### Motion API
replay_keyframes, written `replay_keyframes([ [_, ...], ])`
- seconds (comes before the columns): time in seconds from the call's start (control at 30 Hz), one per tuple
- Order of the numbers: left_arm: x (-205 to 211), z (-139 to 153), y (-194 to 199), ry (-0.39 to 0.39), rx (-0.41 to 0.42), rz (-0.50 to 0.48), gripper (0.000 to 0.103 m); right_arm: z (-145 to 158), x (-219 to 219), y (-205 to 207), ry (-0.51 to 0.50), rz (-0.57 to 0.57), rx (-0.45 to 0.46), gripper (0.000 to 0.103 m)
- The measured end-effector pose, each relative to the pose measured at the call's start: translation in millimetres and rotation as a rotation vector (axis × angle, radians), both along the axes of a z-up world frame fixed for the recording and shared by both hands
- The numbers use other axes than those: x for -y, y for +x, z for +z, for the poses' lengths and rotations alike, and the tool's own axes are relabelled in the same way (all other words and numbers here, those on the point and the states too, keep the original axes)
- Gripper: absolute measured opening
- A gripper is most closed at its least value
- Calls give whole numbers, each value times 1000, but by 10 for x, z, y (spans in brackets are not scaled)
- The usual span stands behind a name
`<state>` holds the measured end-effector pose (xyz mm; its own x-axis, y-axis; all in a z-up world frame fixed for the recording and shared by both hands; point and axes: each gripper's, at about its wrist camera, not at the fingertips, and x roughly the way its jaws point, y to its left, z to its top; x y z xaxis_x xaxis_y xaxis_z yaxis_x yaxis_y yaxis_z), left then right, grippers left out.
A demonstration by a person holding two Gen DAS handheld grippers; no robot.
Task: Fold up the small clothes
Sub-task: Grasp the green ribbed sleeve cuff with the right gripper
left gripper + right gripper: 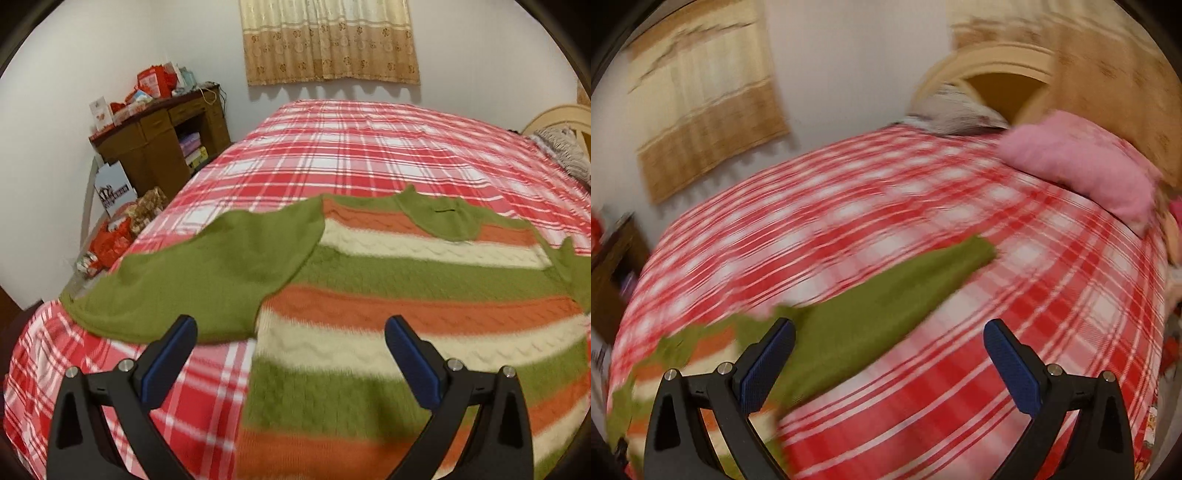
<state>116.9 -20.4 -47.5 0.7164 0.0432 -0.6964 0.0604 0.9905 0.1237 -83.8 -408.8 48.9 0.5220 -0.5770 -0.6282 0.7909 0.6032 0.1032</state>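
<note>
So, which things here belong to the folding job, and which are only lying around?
For the job:
- striped sweater, spread flat on the bed
- its green sleeve
- left gripper and right gripper, both open

Only lying around:
- pink pillow
- wooden cabinet with red packets on top
- curtain

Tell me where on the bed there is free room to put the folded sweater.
Bare plaid bedspread lies between the sweater collar and the curtain wall, also between the right sleeve and the pink pillow. The near edge is crowded: the sweater spreads under both open claws.
</note>
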Motion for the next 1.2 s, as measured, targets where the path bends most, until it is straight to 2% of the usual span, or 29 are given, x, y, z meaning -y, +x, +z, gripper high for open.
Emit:
replay_keyframes([
  [0.1, 122, -49, 120, 23, -3, -6, 103, -160, 507, -109, 66, -81, 10, 101],
  [0.13, 146, -54, 148, 23, -3, -6, 103, -267, 706, -141, 117, -117, 20, 101],
  [0.23, 226, -65, 229, 29, 26, -2, 103, -471, 1003, -181, 195, -156, 68, 89],
  [0.27, 232, -63, 251, 30, 35, 3, 103, -536, 1068, -128, 206, -155, 55, 87],
  [0.37, 218, -75, 333, 31, 68, 41, 103, -669, 1215, 103, 183, -147, -6, 84],
  [0.43, 203, -99, 360, 22, 82, 63, 103, -726, 1319, 206, 177, -157, -11, 84],
  [0.53, 218, -178, 381, 20, 79, 72, 103, -827, 1560, 270, 200, -232, 5, 76],
  [0.6, 262, -269, 403, 30, 67, 64, 103, -869, 1678, 267, 215, -263, 14, 74],
  [0.77, 292, -367, 503, 44, -8, 63, 103, -1034, 1883, 427, 248, -263, -52, 67],
  [0.83, 298, -389, 508, 42, -24, 60, 103, -1067, 1878, 494, 212, -264, -88, 65],
  [0.9, 294, -408, 506, 42, -34, 68, 103, -1087, 1858, 570, 171, -256, -133, 51],
  [0.97, 301, -436, 509, 39, -48, 64, 103, -1096, 1838, 606, 150, -229, -137, 29],
  [1.1, 323, -465, 527, 44, -59, 56, 103, -1094, 1848, 644, 171, -183, -114, 12],
  [1.2, 334, -470, 529, 45, -61, 49, 103, -1066, 1817, 626, 174, -177, -101, 9],
])
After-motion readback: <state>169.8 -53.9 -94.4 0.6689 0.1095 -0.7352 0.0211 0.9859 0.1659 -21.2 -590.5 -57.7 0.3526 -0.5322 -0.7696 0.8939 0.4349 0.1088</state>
